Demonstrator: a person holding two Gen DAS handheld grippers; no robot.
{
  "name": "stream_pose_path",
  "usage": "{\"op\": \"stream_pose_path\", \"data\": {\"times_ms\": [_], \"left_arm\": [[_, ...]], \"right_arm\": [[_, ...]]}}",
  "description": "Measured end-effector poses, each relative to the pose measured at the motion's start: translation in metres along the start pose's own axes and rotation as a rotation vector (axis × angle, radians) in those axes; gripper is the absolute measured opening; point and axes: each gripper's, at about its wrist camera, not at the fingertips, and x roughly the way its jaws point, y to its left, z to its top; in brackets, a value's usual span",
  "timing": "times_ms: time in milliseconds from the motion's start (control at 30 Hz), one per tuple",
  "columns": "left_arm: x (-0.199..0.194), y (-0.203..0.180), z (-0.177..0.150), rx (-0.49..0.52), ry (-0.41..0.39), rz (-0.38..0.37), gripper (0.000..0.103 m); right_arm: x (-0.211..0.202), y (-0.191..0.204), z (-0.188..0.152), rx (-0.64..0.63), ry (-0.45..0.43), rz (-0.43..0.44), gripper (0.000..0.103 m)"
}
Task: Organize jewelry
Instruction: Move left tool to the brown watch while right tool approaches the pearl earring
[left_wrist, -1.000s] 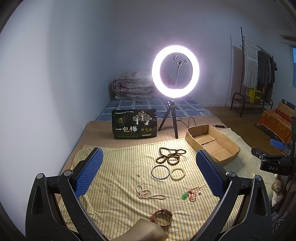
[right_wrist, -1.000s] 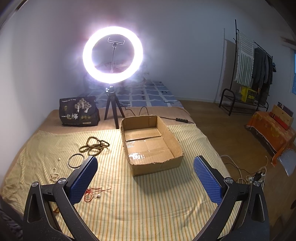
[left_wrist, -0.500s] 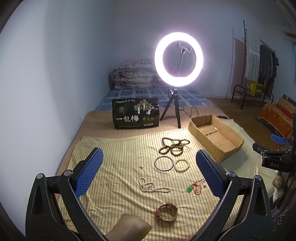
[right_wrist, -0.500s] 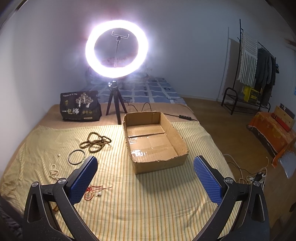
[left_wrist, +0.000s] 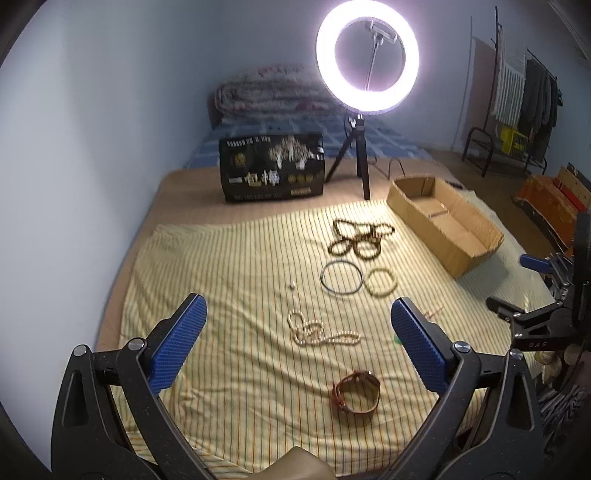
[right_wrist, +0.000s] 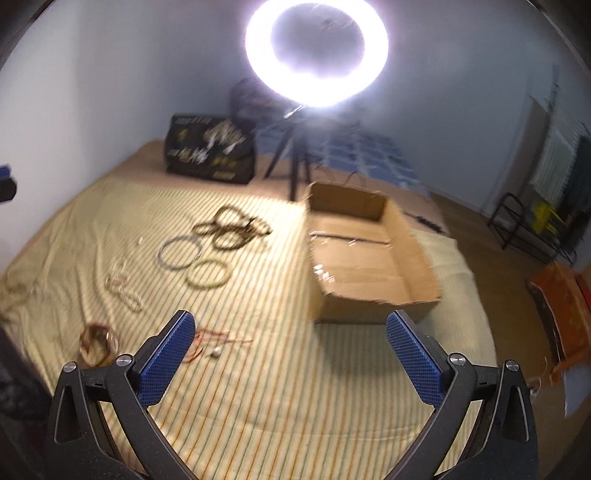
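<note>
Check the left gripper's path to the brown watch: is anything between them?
Nothing visible blocks it. The left gripper is open above the striped cloth, and the brown watch lies alone below and slightly right of it. The white bead strand lies farther off, apart from the watch.

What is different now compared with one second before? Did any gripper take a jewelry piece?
Neither took anything. The left gripper moved forward and tipped down over the cloth; its jaws are open and empty. The right gripper swung left toward the jewelry, open and empty; its view is now blurred. The box, dark beads, black ring and watch lie as before.
</note>
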Motion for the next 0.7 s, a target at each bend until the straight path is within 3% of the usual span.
{"op": "stream_pose_path", "data": {"times_ms": [100,233,533,600,700], "left_arm": [[0.012,0.0,-0.007,0.012,0.049,-0.017,0.102],[0.037,-0.002,-0.02,0.011,0.152,-0.069,0.082],[0.085,-0.016,-0.057,-0.038,0.381,-0.203,0.049],[0.093,-0.017,-0.063,-0.05,0.417,-0.219,0.046],[0.099,-0.018,-0.067,-0.063,0.442,-0.224,0.041]], "right_arm": [[0.018,0.009,-0.004,-0.033,0.068,0.082,0.103],[0.038,0.021,-0.013,-0.09,0.137,0.129,0.102],[0.082,0.035,-0.03,-0.126,0.314,0.243,0.054],[0.091,0.037,-0.032,-0.121,0.341,0.261,0.042],[0.102,0.04,-0.034,-0.111,0.372,0.275,0.033]]}}
